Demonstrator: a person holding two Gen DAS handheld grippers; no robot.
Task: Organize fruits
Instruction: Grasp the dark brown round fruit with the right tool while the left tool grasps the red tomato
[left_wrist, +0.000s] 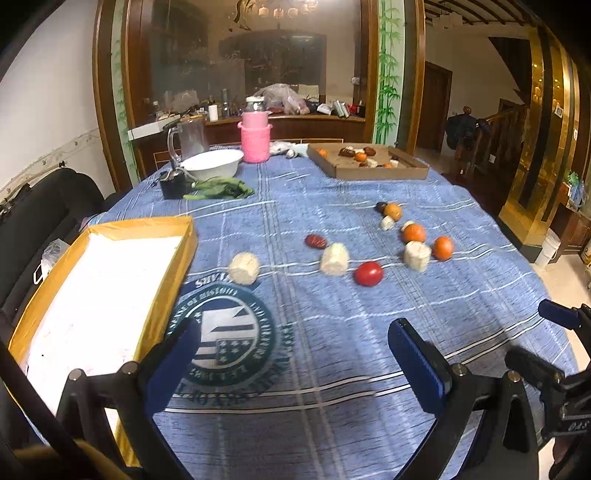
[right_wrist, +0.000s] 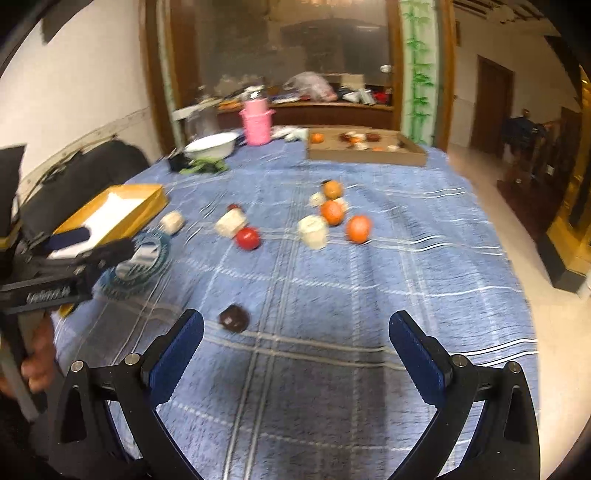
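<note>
We hold both tongs above the blue cloth with their jaws wide apart and empty: the left gripper (left_wrist: 295, 354) near the yellow tray (left_wrist: 168, 266), the right gripper (right_wrist: 295, 343) close to a dark fruit (right_wrist: 233, 317). The other fruits lie scattered mid-table, a red one (left_wrist: 368, 273) among oranges (left_wrist: 413, 233) and pale chunks (left_wrist: 334, 258). The tray sits bare, likely meant to receive them.

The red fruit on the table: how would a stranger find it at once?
Look at the blue checked tablecloth, at the loose scatter of pieces right of the yellow tray. The red fruit lies nearest the camera there. It alone is bright red; neighbours are orange or pale.
</note>
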